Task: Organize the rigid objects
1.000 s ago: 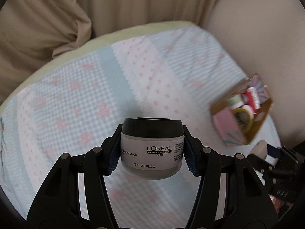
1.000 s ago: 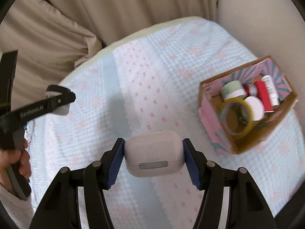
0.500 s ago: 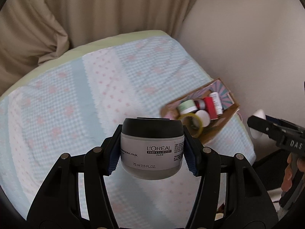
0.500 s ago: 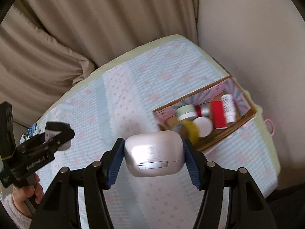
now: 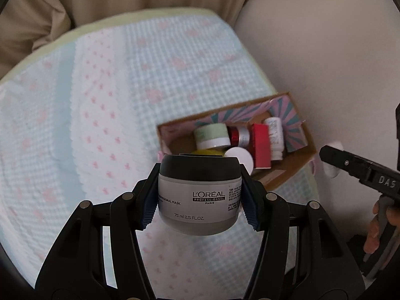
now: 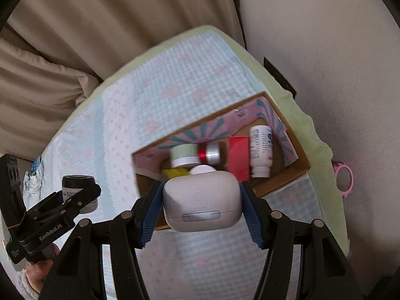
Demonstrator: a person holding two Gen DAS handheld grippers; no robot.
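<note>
My left gripper (image 5: 199, 195) is shut on a grey L'Oréal jar (image 5: 200, 195) with a black lid, held above the bed just in front of the cardboard box (image 5: 305, 135). My right gripper (image 6: 201, 205) is shut on a white earbud case (image 6: 201, 200), held over the near edge of the same box (image 6: 297, 147). The box holds a green-lidded jar (image 6: 185, 153), a red and silver jar (image 6: 210, 153), a red carton (image 6: 238, 157), a white bottle (image 6: 260, 147) and a yellow tape roll (image 6: 175, 172).
The bed has a blue and white gingham quilt (image 5: 100, 115) with pink marks. Beige curtains (image 6: 125, 25) hang behind it and a wall (image 5: 325, 50) stands at the right. A pink ring (image 6: 343, 177) hangs off the bed's right side.
Both grippers have moved toward the box, which now looks larger and nearer the centre in both views. Each still holds its object.
</note>
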